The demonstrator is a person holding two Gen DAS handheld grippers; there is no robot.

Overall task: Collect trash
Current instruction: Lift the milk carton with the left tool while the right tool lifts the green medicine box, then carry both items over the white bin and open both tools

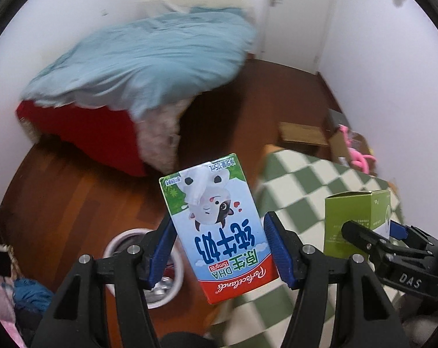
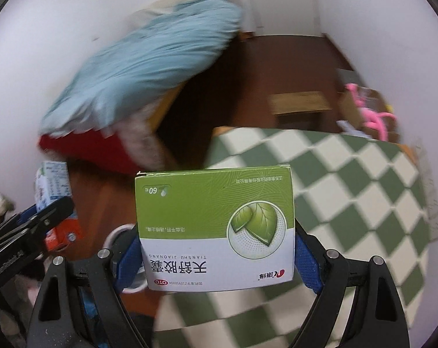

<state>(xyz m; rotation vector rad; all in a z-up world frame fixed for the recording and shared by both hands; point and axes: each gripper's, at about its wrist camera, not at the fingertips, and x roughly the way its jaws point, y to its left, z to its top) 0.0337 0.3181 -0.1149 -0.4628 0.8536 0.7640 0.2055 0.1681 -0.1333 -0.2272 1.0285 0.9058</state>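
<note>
My left gripper (image 1: 219, 249) is clamped on a small blue-and-white cardboard milk carton (image 1: 216, 226), held above the brown wood floor (image 1: 74, 203). My right gripper (image 2: 216, 255) grips a green-and-white cardboard medicine box (image 2: 216, 229) over the green checkered cloth (image 2: 349, 179).

Both tongs look alike — the left tongs (image 1: 219, 249) and right tongs (image 2: 217, 253) have matte black arms, silver screw heads and ribbed blue pads (image 1: 274, 243) (white lettering on the sides).
</note>
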